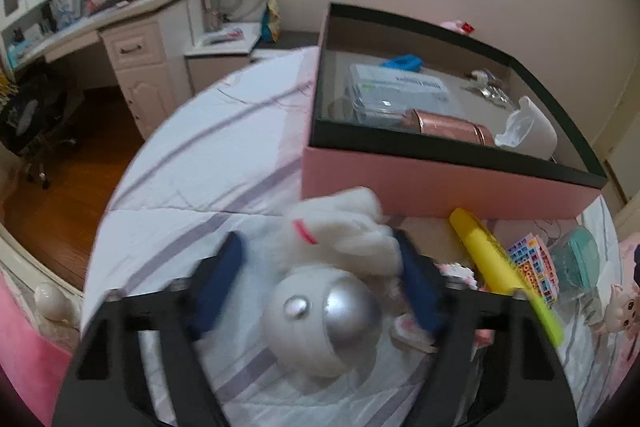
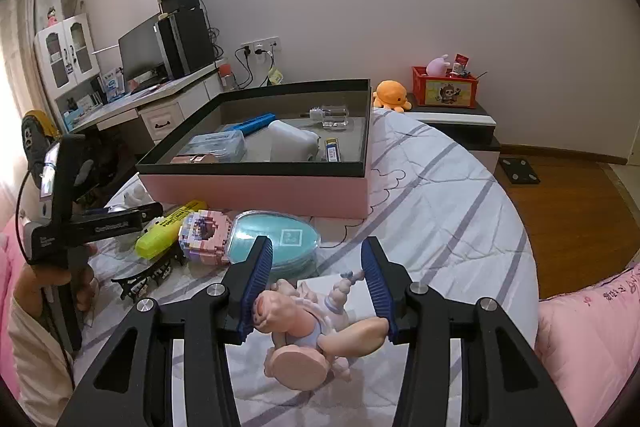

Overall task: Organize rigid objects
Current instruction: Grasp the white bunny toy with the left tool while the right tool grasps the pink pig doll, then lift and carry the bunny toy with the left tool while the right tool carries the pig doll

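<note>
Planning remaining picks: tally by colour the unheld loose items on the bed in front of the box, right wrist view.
Yellow: 1, highlighter
Pink: 1, block model
Teal: 1, oval case
Black: 1, claw clip
White: 1, flat card
Total: 5

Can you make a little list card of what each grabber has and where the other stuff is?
Left gripper: open around a silver-and-white toy on the bed
Right gripper: shut on a pink doll figurine
Pink box: open, several things inside
Loose on bed: yellow highlighter, block model, teal case
</note>
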A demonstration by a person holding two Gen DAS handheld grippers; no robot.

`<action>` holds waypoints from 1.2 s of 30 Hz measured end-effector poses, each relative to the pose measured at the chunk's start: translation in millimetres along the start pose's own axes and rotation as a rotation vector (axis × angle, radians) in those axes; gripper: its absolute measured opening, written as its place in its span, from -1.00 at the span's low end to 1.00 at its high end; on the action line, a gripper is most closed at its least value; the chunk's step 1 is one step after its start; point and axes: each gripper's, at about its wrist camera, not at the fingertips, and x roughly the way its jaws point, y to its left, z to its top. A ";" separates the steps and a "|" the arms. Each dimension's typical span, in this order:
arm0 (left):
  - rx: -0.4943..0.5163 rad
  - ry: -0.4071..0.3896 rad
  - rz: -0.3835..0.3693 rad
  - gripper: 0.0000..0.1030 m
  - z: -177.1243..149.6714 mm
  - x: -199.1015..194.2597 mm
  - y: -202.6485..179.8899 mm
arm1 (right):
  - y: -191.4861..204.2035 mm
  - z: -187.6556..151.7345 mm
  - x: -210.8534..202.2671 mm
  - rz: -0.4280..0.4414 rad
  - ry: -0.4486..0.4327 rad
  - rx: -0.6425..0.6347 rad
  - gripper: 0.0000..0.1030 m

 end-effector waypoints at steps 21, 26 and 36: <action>0.095 -0.153 0.026 0.12 -56.0 -85.6 -13.3 | 14.6 -46.5 -15.8 -0.017 0.066 -0.045 -0.26; 0.090 -0.163 0.009 0.12 -63.6 -97.4 -13.5 | 12.8 -64.0 -28.5 -0.070 0.027 -0.035 -0.02; 0.110 -0.187 -0.001 0.11 -72.2 -115.3 -22.3 | 2.9 -87.0 -25.2 0.006 0.060 0.016 0.24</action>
